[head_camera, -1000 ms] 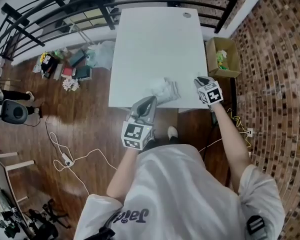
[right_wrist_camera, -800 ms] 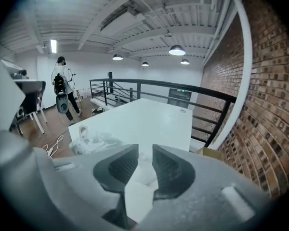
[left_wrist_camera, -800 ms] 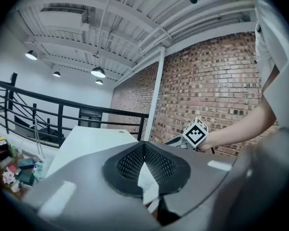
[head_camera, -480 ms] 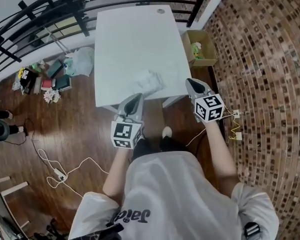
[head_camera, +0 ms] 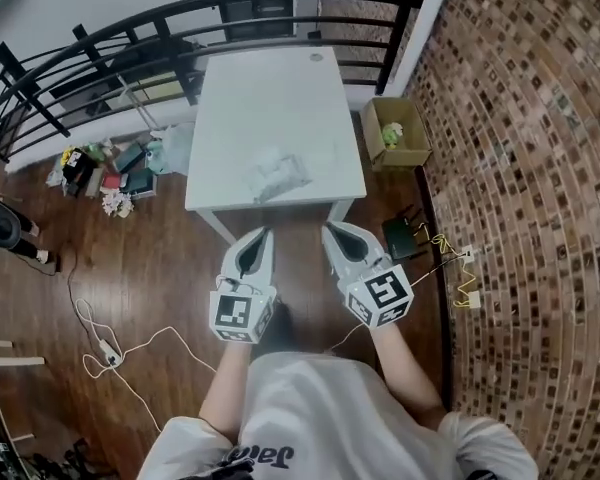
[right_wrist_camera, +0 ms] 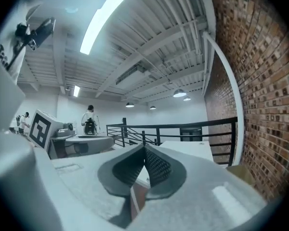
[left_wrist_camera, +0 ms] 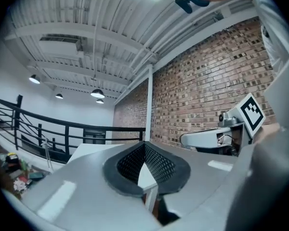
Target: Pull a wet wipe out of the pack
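Observation:
The wet wipe pack (head_camera: 263, 175) lies on the white table (head_camera: 280, 88) near its front edge, with a crumpled white wipe (head_camera: 287, 171) beside it. Both grippers hang over the wooden floor in front of the table, side by side and clear of the pack. My left gripper (head_camera: 259, 234) is shut with nothing in it; in the left gripper view its jaws (left_wrist_camera: 144, 144) meet at the tip. My right gripper (head_camera: 331, 230) is also shut and empty, and its tips (right_wrist_camera: 144, 147) touch in the right gripper view.
A cardboard box (head_camera: 395, 133) stands right of the table. A black railing (head_camera: 180, 18) runs behind it. Clutter (head_camera: 100, 163) lies on the floor at the left, a black device (head_camera: 400, 236) and cables at the right. A brick wall (head_camera: 520, 118) closes the right side.
Both grippers have drawn back from the table's front edge toward the body and come close together. The table now looks farther away. The pack and wipe stay on the table.

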Tool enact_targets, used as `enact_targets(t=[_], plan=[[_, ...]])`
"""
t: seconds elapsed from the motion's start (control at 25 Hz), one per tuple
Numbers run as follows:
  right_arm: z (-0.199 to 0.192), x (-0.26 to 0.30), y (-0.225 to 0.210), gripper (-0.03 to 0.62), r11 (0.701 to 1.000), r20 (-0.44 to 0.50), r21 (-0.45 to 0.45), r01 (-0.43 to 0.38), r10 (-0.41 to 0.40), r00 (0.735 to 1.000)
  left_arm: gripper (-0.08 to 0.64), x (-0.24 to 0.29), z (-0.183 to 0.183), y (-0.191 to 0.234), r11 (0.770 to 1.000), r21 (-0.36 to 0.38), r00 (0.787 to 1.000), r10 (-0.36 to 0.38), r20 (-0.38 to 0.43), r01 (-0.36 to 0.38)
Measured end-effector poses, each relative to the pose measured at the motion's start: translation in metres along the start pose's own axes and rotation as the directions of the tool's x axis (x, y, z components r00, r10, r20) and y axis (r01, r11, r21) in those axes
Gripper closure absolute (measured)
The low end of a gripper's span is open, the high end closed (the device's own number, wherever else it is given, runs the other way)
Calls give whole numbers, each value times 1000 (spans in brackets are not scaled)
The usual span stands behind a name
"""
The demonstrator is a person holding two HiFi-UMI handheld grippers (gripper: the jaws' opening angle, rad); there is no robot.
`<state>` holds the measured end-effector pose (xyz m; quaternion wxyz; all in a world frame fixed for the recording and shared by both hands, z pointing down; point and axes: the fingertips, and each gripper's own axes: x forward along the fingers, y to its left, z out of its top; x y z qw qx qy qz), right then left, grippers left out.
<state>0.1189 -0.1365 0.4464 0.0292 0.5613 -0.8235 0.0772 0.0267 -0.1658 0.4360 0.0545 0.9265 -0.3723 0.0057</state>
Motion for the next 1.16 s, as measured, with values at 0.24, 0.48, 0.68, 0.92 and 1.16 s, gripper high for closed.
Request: enact_targets(t=[0.24, 0.48, 0.68, 0.92, 1.16], plan=[[-21, -110, 29, 600, 996, -37, 86, 19, -15, 999, 545, -72, -24, -89, 998, -35, 998, 60, -36, -61], [-6, -153, 64, 600, 998, -21, 45, 40, -39, 999, 545, -119, -2, -128, 1000, -15, 1000, 20, 5, -20], [41, -150, 84, 600, 998, 15, -43, 46, -46, 999, 545, -140, 47, -117, 998, 28, 993, 52, 105, -55], [31, -128, 123, 600, 998, 48, -65, -23, 26, 998, 545, -167, 28, -84, 995, 26, 990, 94, 106, -97], [28, -97, 175, 600, 995, 40, -66, -70, 73, 997, 545, -199, 25, -41, 993, 16, 989, 119, 92, -121]])
